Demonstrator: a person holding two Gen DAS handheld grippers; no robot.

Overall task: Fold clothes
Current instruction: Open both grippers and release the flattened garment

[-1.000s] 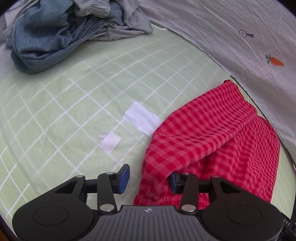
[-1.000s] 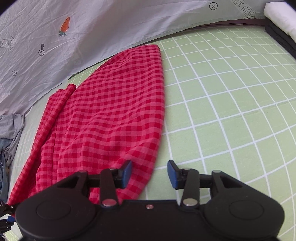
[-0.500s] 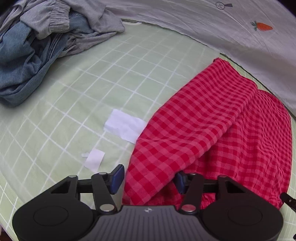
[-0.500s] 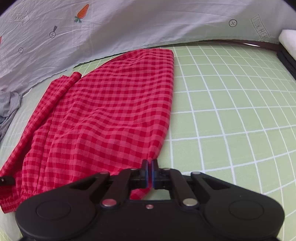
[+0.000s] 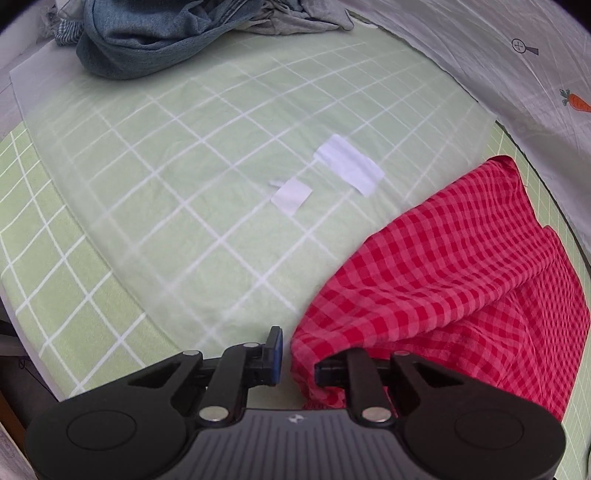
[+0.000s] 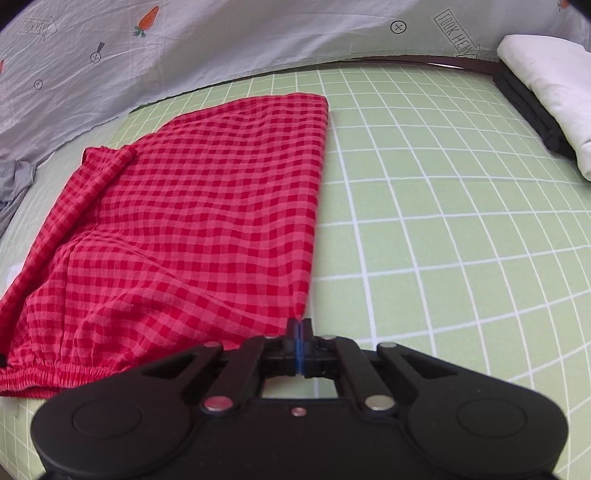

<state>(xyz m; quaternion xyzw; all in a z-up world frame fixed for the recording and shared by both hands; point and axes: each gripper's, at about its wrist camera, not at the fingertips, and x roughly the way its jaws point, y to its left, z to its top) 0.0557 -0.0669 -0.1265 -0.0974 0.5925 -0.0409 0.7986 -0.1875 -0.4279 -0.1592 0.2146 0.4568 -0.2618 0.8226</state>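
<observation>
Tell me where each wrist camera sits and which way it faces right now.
Left wrist: behind the open left gripper, facing the green grid-patterned mat, two white paper scraps and a heap of blue denim clothes.
Right wrist: behind the right gripper, shut on the red gingham shorts, facing a folded white cloth.
Shared: shorts, mat, grey carrot-print sheet.

There was one red checked garment (image 6: 192,236). Two white paper scraps (image 5: 349,168) lay on the green grid mat (image 5: 147,229). One heap of clothes (image 5: 166,33) sat at the far edge, how many pieces could not be told. One folded white cloth (image 6: 546,85) lay there. Two claws showed, left claw (image 5: 297,356) and right claw (image 6: 300,345).
</observation>
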